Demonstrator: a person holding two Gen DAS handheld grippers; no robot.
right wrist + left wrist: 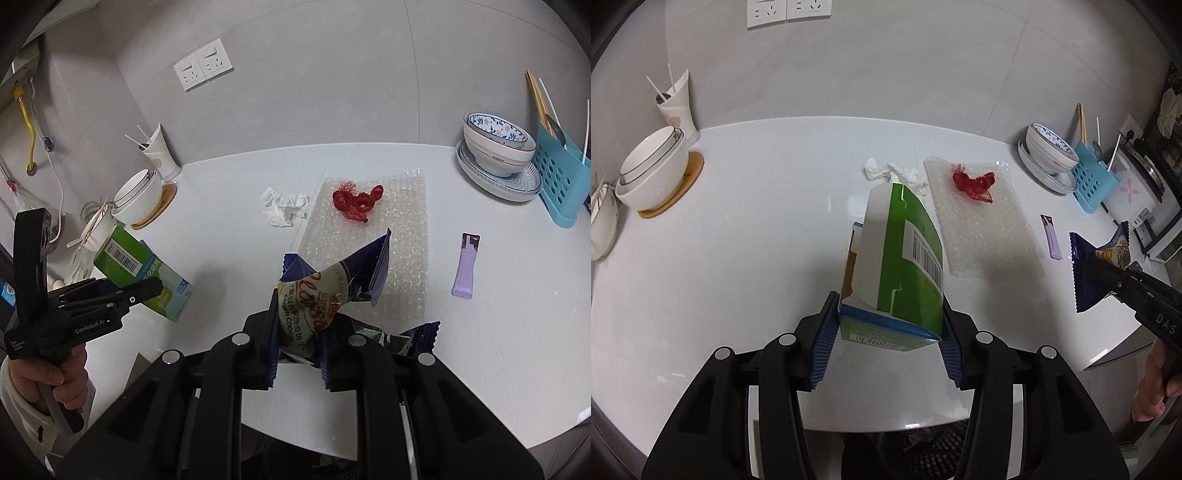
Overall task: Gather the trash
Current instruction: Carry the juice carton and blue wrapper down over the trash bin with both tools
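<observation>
My left gripper (888, 332) is shut on a green and white carton (905, 258), lifted above the white table (738, 240); the right wrist view shows the same carton (140, 266) in that gripper (147, 290) at the left. My right gripper (299, 350) is shut on a crumpled blue cookie wrapper (332, 288), also seen at the right edge of the left wrist view (1089, 273). On the table lie a crumpled white tissue (282, 205), a red net scrap (356, 201) on a sheet of bubble wrap (399, 236), and a small purple sachet (466, 266).
White bowls (653, 173) on a wooden coaster and a paper cup (677, 107) stand at the back left. A patterned bowl on a plate (498, 155) and a blue utensil rack (565, 177) stand at the back right. A black mesh bin (923, 454) sits below the table's front edge.
</observation>
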